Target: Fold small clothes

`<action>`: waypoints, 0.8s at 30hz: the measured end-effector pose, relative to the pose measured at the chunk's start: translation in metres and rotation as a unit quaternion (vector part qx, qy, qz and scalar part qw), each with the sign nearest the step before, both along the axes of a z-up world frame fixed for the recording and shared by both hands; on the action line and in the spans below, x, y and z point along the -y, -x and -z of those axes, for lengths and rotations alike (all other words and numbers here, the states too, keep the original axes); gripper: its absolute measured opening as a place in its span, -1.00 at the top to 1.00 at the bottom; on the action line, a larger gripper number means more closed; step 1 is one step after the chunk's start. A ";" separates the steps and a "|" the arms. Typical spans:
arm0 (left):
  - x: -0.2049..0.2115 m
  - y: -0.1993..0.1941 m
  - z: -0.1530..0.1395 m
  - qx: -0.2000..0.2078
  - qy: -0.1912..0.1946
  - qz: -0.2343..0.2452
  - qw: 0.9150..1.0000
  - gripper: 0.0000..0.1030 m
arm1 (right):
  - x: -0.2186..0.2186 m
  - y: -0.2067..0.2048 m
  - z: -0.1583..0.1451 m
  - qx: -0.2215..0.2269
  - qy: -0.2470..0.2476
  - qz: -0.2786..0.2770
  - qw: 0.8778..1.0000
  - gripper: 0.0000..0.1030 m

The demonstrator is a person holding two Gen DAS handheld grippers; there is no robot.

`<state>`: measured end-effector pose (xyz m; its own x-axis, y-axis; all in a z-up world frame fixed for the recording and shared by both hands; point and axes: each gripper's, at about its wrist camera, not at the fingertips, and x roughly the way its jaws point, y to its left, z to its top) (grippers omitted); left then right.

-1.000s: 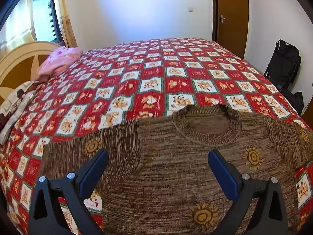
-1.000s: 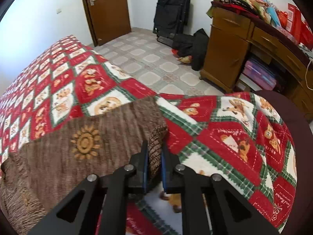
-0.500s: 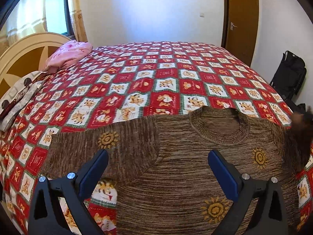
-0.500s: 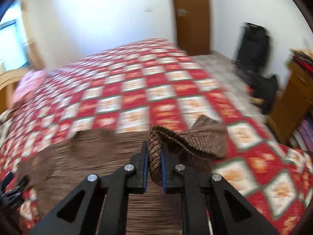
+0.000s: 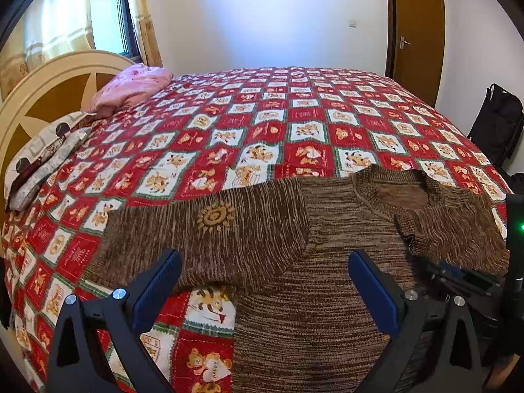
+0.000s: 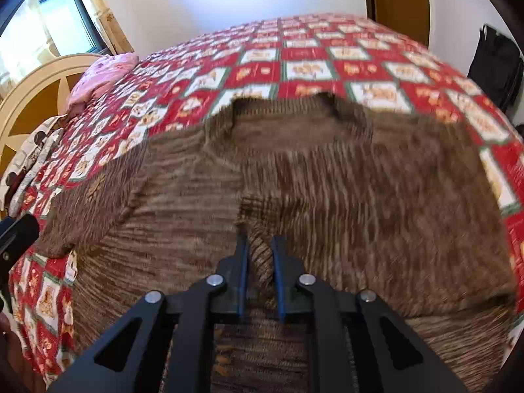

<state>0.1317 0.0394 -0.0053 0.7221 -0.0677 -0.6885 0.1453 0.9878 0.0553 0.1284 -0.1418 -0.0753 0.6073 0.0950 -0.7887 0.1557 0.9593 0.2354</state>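
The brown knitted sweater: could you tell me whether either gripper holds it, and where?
The right gripper, opening, has its sleeve cuff between; left gripper holds nothing.

1. The sweater (image 5: 327, 262) runs off the bottom edge of the left wrist view, so its hem is out of sight.
2. The left gripper (image 5: 265, 281) covers part of the sweater's lower body and part of one sleeve (image 5: 209, 229).
3. In the right wrist view the sweater (image 6: 360, 180) and the quilt (image 6: 311, 65) are smeared by motion blur; the knit and the quilt's prints cannot be read.
4. The folded-over sleeve's cuff (image 6: 258, 262) lies between the right gripper's (image 6: 260, 255) opening jaws; whether the pads press it cannot be told.
5. In the left wrist view the right gripper (image 5: 465, 278) is cut off by the right edge.
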 end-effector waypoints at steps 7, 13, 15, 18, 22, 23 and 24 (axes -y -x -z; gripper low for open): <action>0.008 0.001 0.003 0.002 -0.003 0.007 1.000 -0.98 | 0.026 0.024 -0.038 0.056 -0.053 -0.001 0.997 -0.14; 0.012 0.005 0.002 0.002 -0.007 0.012 1.000 -0.98 | 0.018 -0.020 -0.034 0.020 0.014 -0.020 1.000 -0.10; 0.010 0.006 0.001 0.004 -0.008 0.011 1.000 -0.98 | 0.015 -0.039 -0.020 -0.002 0.035 -0.025 0.999 -0.06; 0.007 0.007 0.000 0.009 -0.013 0.006 1.000 -0.98 | 0.009 -0.056 0.000 -0.027 0.057 -0.035 0.997 0.05; 0.004 0.003 0.003 0.005 -0.012 0.002 1.000 -0.98 | 0.009 -0.054 -0.004 -0.017 0.095 -0.020 0.995 0.71; 0.004 0.002 0.005 0.001 -0.009 0.002 1.000 -0.98 | 0.012 -0.057 -0.004 -0.018 0.090 -0.016 0.996 0.73; 0.004 0.001 0.007 -0.002 -0.005 0.002 1.000 -0.98 | 0.014 -0.058 -0.006 -0.016 0.083 -0.010 0.996 0.73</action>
